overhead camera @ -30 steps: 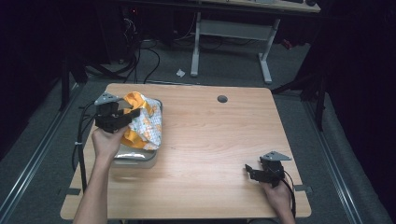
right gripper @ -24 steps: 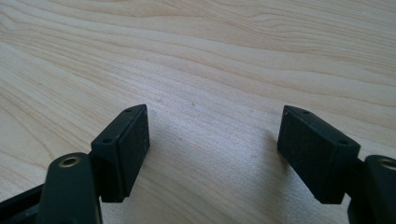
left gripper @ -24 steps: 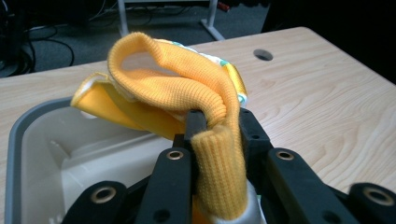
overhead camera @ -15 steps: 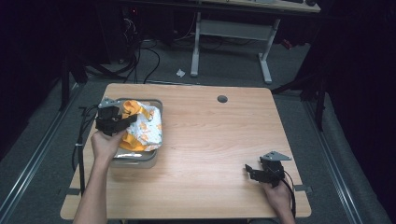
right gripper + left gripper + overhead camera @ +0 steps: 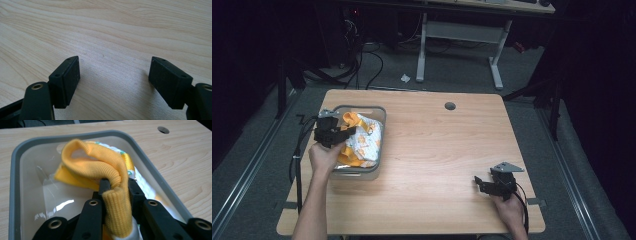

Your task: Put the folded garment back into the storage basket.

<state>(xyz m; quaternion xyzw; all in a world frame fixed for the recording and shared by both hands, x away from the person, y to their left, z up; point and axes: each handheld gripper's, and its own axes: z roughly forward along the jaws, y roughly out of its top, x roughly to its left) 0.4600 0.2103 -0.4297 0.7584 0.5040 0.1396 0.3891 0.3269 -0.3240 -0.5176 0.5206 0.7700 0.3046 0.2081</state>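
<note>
The left gripper [image 5: 116,192] pinches a yellow knit cuff [image 5: 110,170] over the grey bin [image 5: 379,115]; the right gripper [image 5: 115,82] rests wide-jawed on the worktop [image 5: 437,145].

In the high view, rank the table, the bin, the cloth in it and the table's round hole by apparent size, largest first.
1. table
2. bin
3. cloth
4. hole

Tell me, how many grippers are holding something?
1. The left gripper pinches the yellow cloth over the grey bin at the table's left. The right gripper sits open above bare wood near the right corner.
</note>
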